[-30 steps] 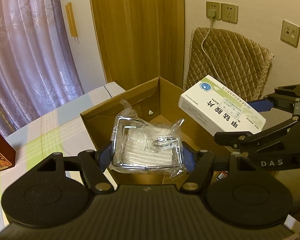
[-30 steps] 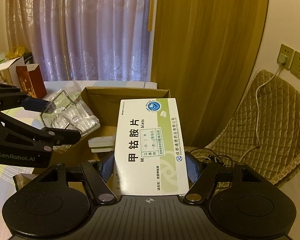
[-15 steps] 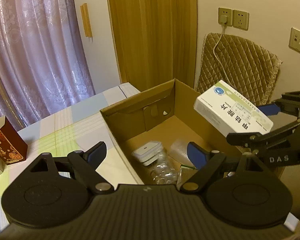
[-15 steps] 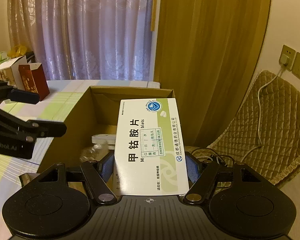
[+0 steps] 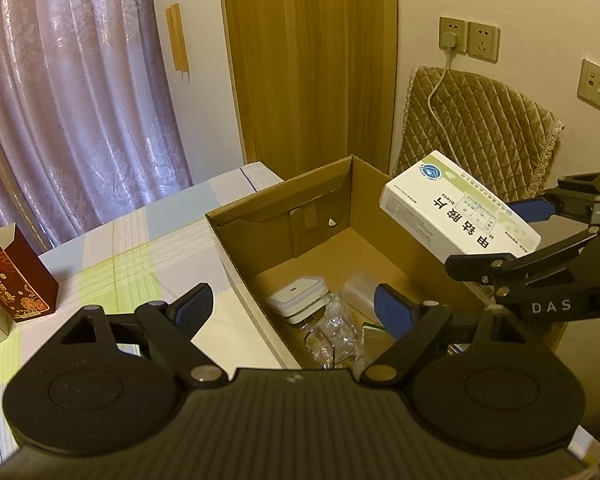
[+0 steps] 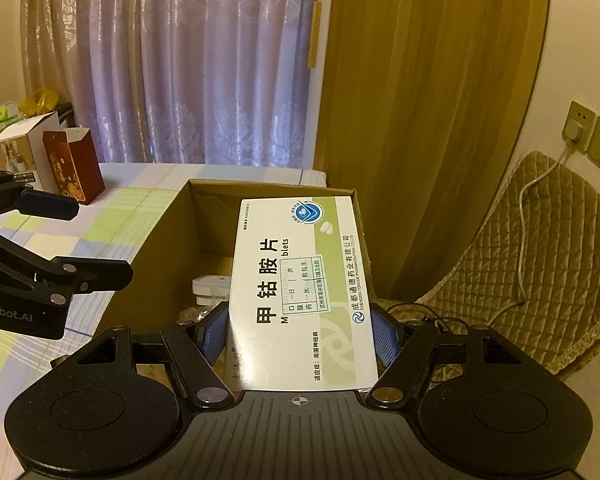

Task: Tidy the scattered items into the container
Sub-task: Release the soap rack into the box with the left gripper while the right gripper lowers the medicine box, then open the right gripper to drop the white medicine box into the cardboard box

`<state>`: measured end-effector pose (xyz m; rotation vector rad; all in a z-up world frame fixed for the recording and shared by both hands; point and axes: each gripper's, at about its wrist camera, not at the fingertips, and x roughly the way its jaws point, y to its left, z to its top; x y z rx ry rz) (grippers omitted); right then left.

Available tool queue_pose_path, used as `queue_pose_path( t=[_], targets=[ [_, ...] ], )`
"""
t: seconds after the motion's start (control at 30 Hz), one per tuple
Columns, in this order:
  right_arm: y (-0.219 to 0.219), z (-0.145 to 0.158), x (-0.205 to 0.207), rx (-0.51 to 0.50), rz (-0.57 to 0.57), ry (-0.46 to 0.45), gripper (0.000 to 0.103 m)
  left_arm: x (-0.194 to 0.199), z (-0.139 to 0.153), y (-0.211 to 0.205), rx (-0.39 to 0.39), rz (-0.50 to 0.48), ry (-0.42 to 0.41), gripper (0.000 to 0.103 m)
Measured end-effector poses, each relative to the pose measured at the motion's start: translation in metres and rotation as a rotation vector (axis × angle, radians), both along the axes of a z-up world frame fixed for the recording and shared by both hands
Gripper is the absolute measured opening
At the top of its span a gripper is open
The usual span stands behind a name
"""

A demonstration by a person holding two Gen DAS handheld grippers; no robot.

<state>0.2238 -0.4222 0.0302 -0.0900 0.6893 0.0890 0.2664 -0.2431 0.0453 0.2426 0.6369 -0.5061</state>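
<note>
Left tool (image 5: 288, 312) now spread wide, empty: clear-plastic-wrapped wire rack (image 5: 334, 338) just dropped, lying inside open brown cardboard box (image 5: 284, 200) beside white lidded container (image 5: 298, 298). Right tool (image 6: 300, 334) clamped on white-green medicine carton (image 6: 300, 288), poised above box; likely next in.

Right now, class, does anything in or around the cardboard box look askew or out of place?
Nothing spilled or damaged. The medicine box is not yet packed: the right gripper holds it tilted above the cardboard box. The left gripper is open and empty.
</note>
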Motion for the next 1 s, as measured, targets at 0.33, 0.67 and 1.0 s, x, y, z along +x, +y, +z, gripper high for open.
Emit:
queue_pose_path(
  t=[0.33,0.67,1.0],
  targets=[
    [0.000,-0.002,0.012,0.001,0.005,0.001,0.073,0.005,-0.003,0.015,0.001,0.033,0.000,0.085],
    [0.002,-0.007,0.013,0.015,0.027,0.002,0.074,0.005,-0.008,0.023,0.018,0.045,0.007,0.085],
    [0.021,0.002,-0.032,0.075,0.195,0.045,0.074,-0.006,-0.007,0.036,0.022,0.063,0.008,0.085]
  ],
)
